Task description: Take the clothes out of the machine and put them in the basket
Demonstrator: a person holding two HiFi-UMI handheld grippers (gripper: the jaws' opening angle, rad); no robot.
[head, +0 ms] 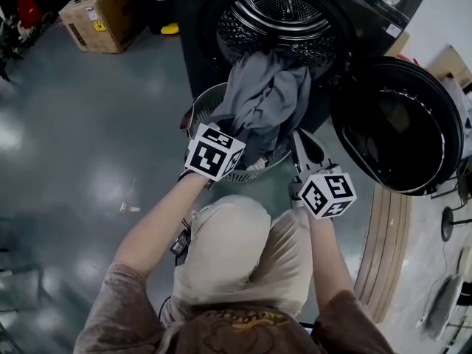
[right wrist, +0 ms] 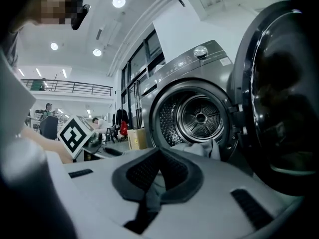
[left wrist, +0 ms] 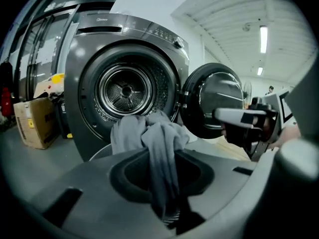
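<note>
Surroundings: glossy grey floor [head: 81, 124]; cardboard box [head: 103, 13] standing left of the dark washing machine [head: 369, 13].
Door: round door [head: 398, 124] swung wide open, at the right in the head view.
Drum: ribbed metal drum [head: 284, 9] exposed behind the open mouth.
Basket: round mesh basket [head: 203, 102] on the floor, just in front of the machine's mouth.
Clothes: grey garment [head: 262, 94] draped from the lip of the drum, hanging bunched over the basket.
Left: left gripper [left wrist: 163, 183] over the near rim of the basket, jaws nearly together and pinching a hanging fold of the garment.
Right: right gripper [right wrist: 149, 183] just beside the garment's right edge, pointed at the drum, jaws drawn together; thin grey sliver in the slit, not identifiable as cloth.
</note>
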